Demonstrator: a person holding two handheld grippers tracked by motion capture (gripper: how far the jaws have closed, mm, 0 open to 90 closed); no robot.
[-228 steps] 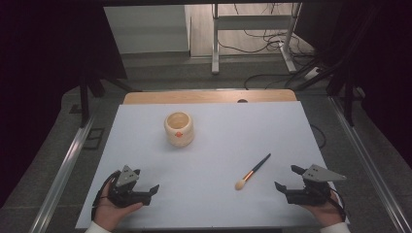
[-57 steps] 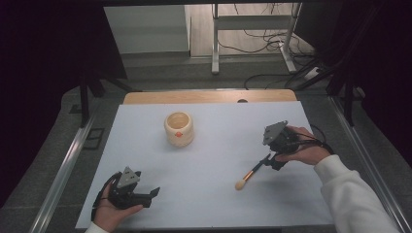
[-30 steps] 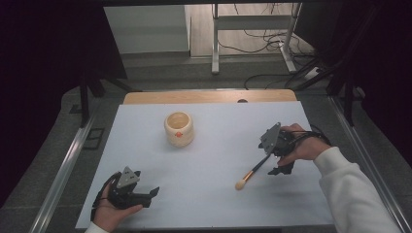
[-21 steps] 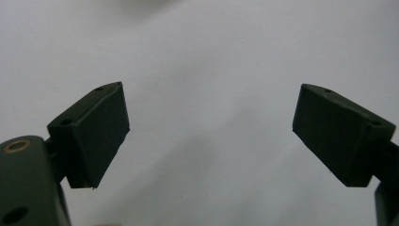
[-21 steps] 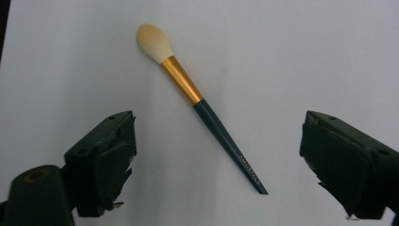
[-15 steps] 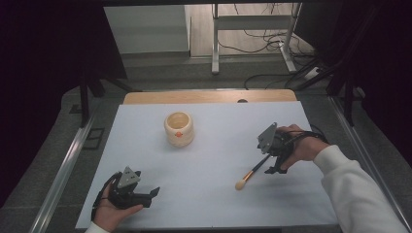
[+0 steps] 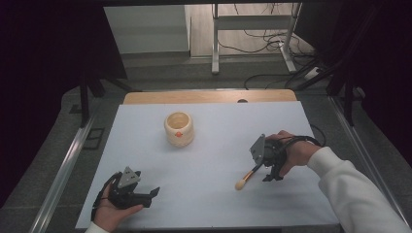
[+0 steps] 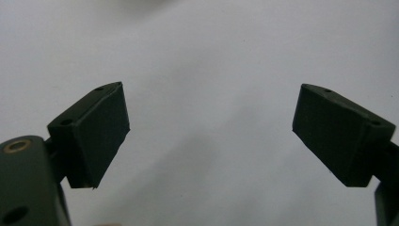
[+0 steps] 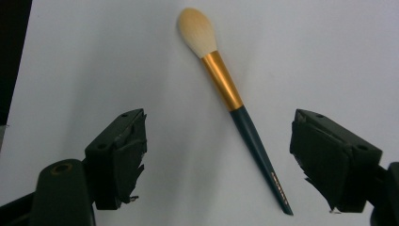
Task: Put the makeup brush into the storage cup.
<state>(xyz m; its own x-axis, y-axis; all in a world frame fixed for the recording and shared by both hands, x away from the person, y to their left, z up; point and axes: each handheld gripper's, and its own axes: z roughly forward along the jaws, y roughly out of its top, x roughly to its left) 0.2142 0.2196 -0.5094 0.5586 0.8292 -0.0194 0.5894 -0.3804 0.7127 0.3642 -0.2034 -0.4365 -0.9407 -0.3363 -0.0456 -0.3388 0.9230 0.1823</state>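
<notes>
Table [image 7: 204, 204]: a white surface with a wooden strip along its far edge; everything here lies on the white part.
Right gripper [image 7: 265, 165]: held by a hand in a white sleeve, close to the surface's right edge, about midway between far and near edge. Its jaws stand apart and have just been closing; the brush handle lies between them, and neither pad touches it.
Left gripper [image 7: 145, 195]: rests in the person's hand at the near-left corner of the surface, jaws apart, with bare white surface between them in the left gripper view.
Cup [image 7: 179, 129]: a pale wooden cup, upright, left of centre toward the far edge, with a small orange mark on its side that is too small to read.
Brush [image 9: 230, 101]: a makeup brush with cream bristles, a gold ferrule and a dark teal handle, lying flat just under the right gripper. Its long axis runs slantwise, bristles toward the near edge and the surface's middle, handle tip toward the right gripper.
Writing: small gold lettering near the handle's tip, too fine to read.
</notes>
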